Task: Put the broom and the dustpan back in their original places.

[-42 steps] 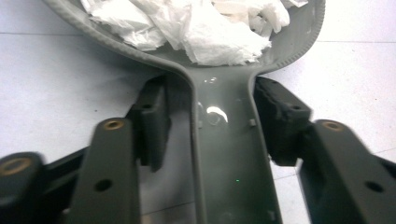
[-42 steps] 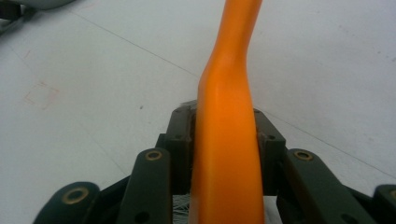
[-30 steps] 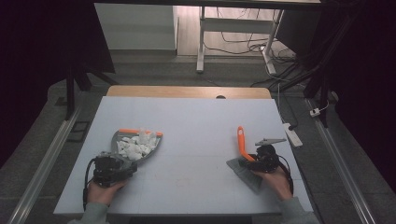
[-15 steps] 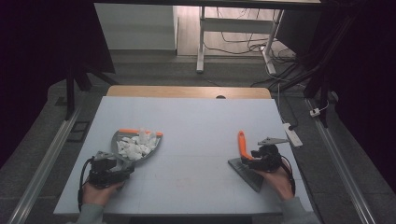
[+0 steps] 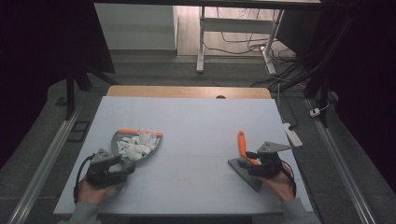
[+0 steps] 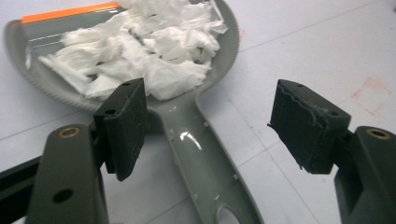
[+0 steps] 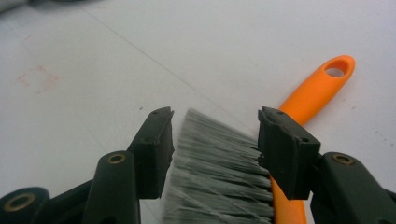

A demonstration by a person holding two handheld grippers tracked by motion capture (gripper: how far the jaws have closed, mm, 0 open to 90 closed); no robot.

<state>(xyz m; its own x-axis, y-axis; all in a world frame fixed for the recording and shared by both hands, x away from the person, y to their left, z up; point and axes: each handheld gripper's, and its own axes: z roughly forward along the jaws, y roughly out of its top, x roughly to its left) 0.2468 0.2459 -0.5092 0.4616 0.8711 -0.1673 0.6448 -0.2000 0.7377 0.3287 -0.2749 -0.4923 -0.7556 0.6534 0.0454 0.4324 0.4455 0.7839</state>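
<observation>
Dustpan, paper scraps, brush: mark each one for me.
dustpan [image 6: 196,140], left gripper view, on the grey handle neck.
paper scraps [image 6: 154,46], left gripper view, middle of the white pile.
brush [image 7: 317,91], right gripper view, on the orange handle.

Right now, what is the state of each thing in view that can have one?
Dustpan: flat on the table, full of white paper scraps, handle between the left gripper's jaws.
Brush: lying on the table, bristles between the right gripper's jaws, orange handle pointing away.
Left gripper: open, jaws just been closing, pads not yet on the handle.
Right gripper: open over the bristles.
</observation>
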